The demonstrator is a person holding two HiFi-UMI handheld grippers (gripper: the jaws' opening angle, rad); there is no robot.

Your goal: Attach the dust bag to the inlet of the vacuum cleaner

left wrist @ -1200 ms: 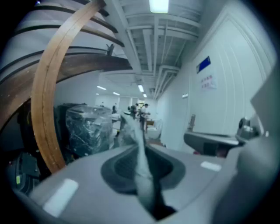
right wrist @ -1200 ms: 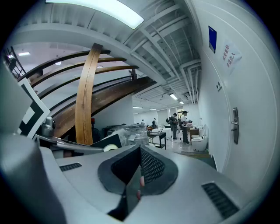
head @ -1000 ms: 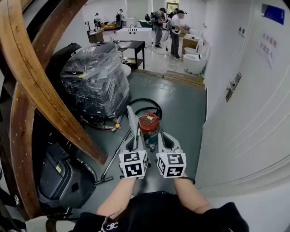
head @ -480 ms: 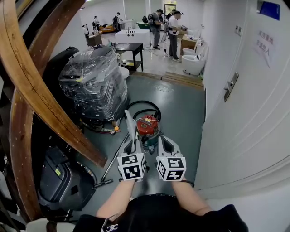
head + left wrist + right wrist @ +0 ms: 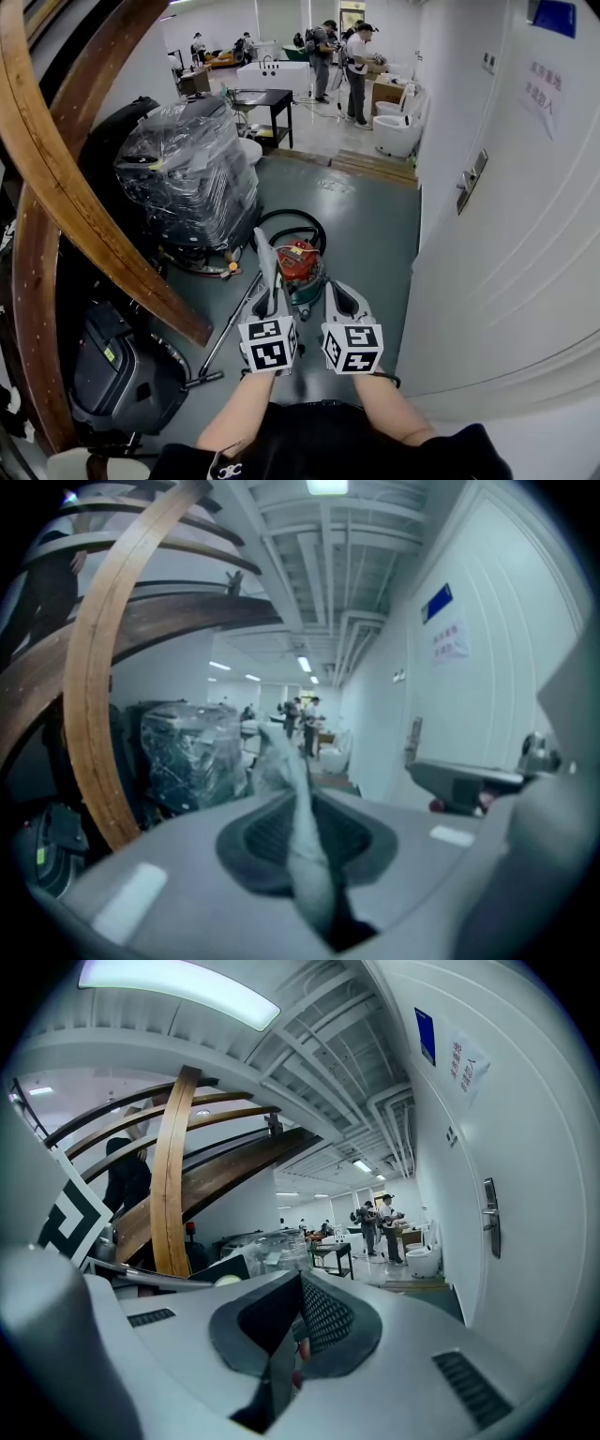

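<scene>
Vacuum cleaner [image 5: 298, 267] nearer, open floor [image 5: 370, 220] beside white wall [image 5: 506, 244]

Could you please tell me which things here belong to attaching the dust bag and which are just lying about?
For the job: dust bag, shut in the left tongs; red vacuum cleaner.
Lying about: plastic-wrapped machine; wooden beam; black table; toilet.

- You're in a warehouse-like work hall: a grey painted floor [image 5: 361, 225] below, bare ceiling pipes [image 5: 347, 1082] and a strip light [image 5: 178, 993] overhead.
- A plastic-wrapped machine [image 5: 187, 173] and a dark floor-cleaning machine [image 5: 117, 370] stand beside curved wooden beams [image 5: 66, 178].
- At the far end you see a white toilet [image 5: 398, 131], a black table [image 5: 265, 98] and people [image 5: 356, 56] standing.
</scene>
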